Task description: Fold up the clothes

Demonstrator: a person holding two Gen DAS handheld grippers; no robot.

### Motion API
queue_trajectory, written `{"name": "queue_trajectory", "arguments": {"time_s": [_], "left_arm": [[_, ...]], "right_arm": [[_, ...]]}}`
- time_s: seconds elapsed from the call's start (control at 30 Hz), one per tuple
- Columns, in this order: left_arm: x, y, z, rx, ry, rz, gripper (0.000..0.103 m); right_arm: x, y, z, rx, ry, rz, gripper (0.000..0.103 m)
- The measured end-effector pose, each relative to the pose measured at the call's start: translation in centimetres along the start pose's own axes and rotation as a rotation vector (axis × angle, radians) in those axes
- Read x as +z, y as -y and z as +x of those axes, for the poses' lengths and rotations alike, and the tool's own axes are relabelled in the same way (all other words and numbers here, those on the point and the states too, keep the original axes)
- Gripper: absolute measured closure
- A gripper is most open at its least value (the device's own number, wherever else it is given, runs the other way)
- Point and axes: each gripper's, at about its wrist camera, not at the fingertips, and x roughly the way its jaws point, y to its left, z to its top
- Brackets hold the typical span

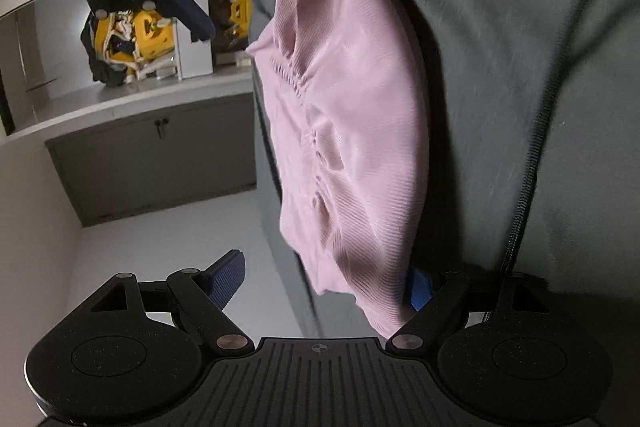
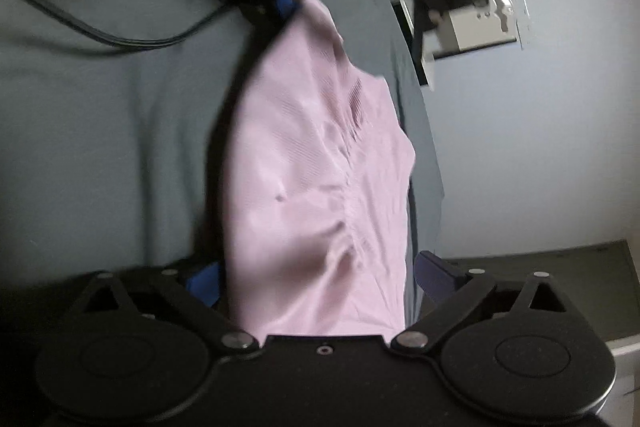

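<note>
Two grippers hold a pink top [image 1: 352,127] in the air, stretched against a person's grey jacket [image 1: 520,87]. The left gripper [image 1: 328,267] and the right gripper [image 2: 320,269] both stand spread, and the cloth only catches on one blue pad [image 1: 421,287] of each. This fits either shaking the top out or carrying it part-folded. Either way, it is best to keep the edge taut and level so the gathered seam hangs straight. At 11 o'clock in the left view, a shelf [image 1: 120,103] carries a yellow bundle [image 1: 140,39] and a white box [image 1: 194,39], contents unseen. The cupboard [image 1: 160,155] below is shut.
</note>
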Motion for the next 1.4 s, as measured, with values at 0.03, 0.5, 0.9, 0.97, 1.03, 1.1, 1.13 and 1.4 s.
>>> {"name": "queue_trajectory", "arguments": {"time_s": [0.03,0.5,0.9,0.97,1.03,1.1,1.13,1.4], "left_arm": [[0.0,-0.1,0.1,-0.004,-0.001,-0.005,0.021],[-0.6,0.0,0.8,-0.14,-0.046,-0.147,0.083],[-3.4,-2.4,-5.3,-0.187,-0.019,-0.219,0.092],[-4.0,-3.0,-7.1,-0.201,-0.01,-0.241,0.093],[-4.5,-3.1,-8.9,-0.205,-0.013,-0.24,0.096],[-4.7,-2.7,-9.3,-0.188,-0.028,-0.201,0.095],[-4.8,-2.5,-9.4,-0.177,-0.034,-0.18,0.095],[-3.3,-1.3,-7.2,-0.103,-0.023,-0.108,0.01]], "right_arm": [[-0.2,-0.1,0.2,0.005,-0.006,-0.019,0.006],[-0.2,1.6,2.7,-0.018,0.052,-0.003,0.072],[0.0,4.2,-4.6,0.289,0.152,0.114,0.096],[0.3,3.8,-6.4,0.336,0.195,0.112,0.101],[0.6,3.7,-7.5,0.368,0.231,0.116,0.101],[0.8,3.1,-8.4,0.318,0.249,0.097,0.1],[0.8,2.9,-8.5,0.288,0.248,0.084,0.096],[0.8,0.2,-7.5,0.204,0.157,-0.012,0.047]]}}
